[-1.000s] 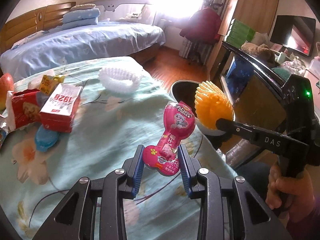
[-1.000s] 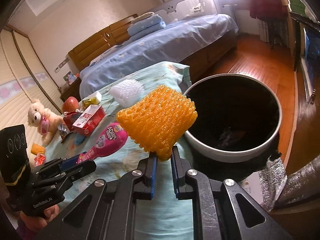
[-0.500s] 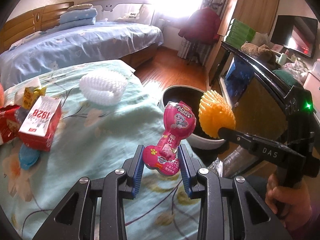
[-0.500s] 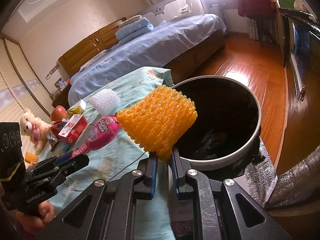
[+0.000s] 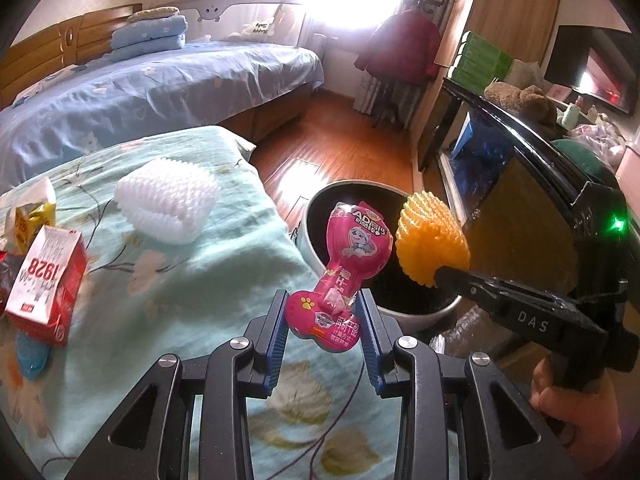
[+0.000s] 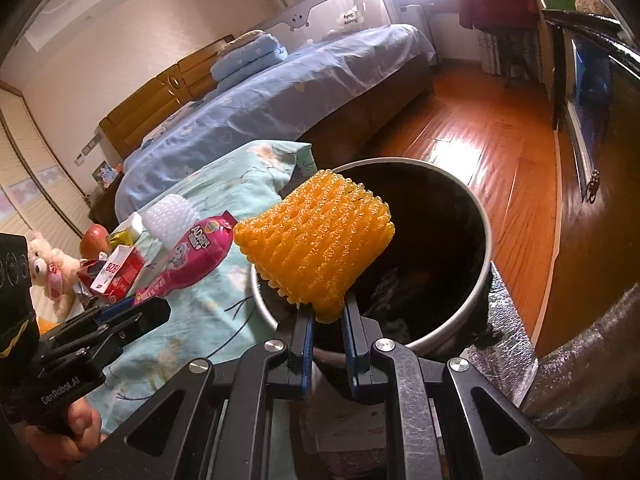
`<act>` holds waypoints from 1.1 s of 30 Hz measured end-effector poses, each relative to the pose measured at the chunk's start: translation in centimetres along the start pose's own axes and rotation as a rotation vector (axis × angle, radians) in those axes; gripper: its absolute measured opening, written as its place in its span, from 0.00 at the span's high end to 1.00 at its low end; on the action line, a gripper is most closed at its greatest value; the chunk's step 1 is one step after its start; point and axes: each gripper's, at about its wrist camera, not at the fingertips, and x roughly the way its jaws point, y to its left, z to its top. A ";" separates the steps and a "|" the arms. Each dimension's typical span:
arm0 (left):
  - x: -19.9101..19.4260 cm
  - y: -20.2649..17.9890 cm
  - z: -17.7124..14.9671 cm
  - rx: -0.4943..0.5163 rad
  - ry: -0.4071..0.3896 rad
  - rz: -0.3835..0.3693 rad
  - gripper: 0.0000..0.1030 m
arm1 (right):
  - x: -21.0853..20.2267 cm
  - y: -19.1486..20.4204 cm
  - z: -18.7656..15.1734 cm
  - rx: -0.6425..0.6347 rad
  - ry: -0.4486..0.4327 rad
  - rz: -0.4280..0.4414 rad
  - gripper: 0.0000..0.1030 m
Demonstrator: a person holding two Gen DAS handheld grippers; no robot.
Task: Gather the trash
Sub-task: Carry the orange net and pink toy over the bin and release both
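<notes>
Both fingers pinching | left: pink packet (image 5: 347, 276) | right: orange foam net (image 6: 316, 246)

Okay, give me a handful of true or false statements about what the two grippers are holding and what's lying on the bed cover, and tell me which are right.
1. The left gripper is shut on a pink snack packet. True.
2. The right gripper is open with nothing in it. False: it is shut on an orange foam net.
3. The orange foam net is held above the bin. True.
4. The white foam net is already in the bin. False: it lies on the floral bed cover.
5. A red and white carton lies on the bed cover. True.
</notes>
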 end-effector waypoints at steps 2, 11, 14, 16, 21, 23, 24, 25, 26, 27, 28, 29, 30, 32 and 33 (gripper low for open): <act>0.4 -0.2 0.3 0.001 0.002 0.000 0.69 | 0.1 -0.2 0.2 0.000 0.001 -0.008 0.87; 2.6 -1.0 1.9 0.009 0.015 0.009 0.69 | 0.7 -1.5 1.3 0.005 0.010 -0.032 0.87; 3.3 -1.2 2.4 0.009 0.019 0.011 0.69 | 1.0 -1.9 1.7 0.006 0.013 -0.039 0.87; 3.8 -1.3 2.7 0.007 0.023 0.012 0.69 | 1.1 -2.1 1.9 0.006 0.017 -0.044 0.87; 4.8 -1.4 3.3 0.006 0.031 0.015 0.68 | 1.5 -2.5 2.3 0.006 0.026 -0.054 0.87; 5.1 -1.5 3.5 0.009 0.032 0.019 0.68 | 1.7 -2.7 2.4 0.008 0.030 -0.058 0.87; 5.3 -1.6 3.6 0.010 0.033 0.018 0.68 | 1.8 -2.8 2.5 0.008 0.032 -0.060 0.87; 5.5 -1.6 3.7 0.009 0.035 0.018 0.68 | 1.9 -2.9 2.5 0.009 0.035 -0.063 0.87; 5.6 -1.6 3.7 0.010 0.035 0.018 0.68 | 2.0 -3.0 2.5 0.009 0.036 -0.065 0.87; 5.6 -1.6 3.6 0.011 0.035 0.018 0.68 | 2.1 -3.1 2.6 0.011 0.037 -0.067 0.87; 5.8 -1.8 3.6 0.012 0.036 0.016 0.68 | 2.1 -3.2 2.7 0.012 0.039 -0.068 0.87; 5.9 -1.9 3.7 0.013 0.038 0.016 0.68 | 2.2 -3.2 2.7 0.013 0.039 -0.068 0.87; 6.1 -1.9 3.7 0.016 0.039 0.016 0.68 | 2.2 -3.3 2.8 0.013 0.039 -0.070 0.87; 6.3 -2.1 3.8 0.019 0.041 0.016 0.68 | 2.2 -3.3 3.0 0.011 0.038 -0.074 0.87; 6.5 -2.2 3.8 0.018 0.043 0.015 0.68 | 2.2 -3.4 3.0 0.011 0.038 -0.075 0.86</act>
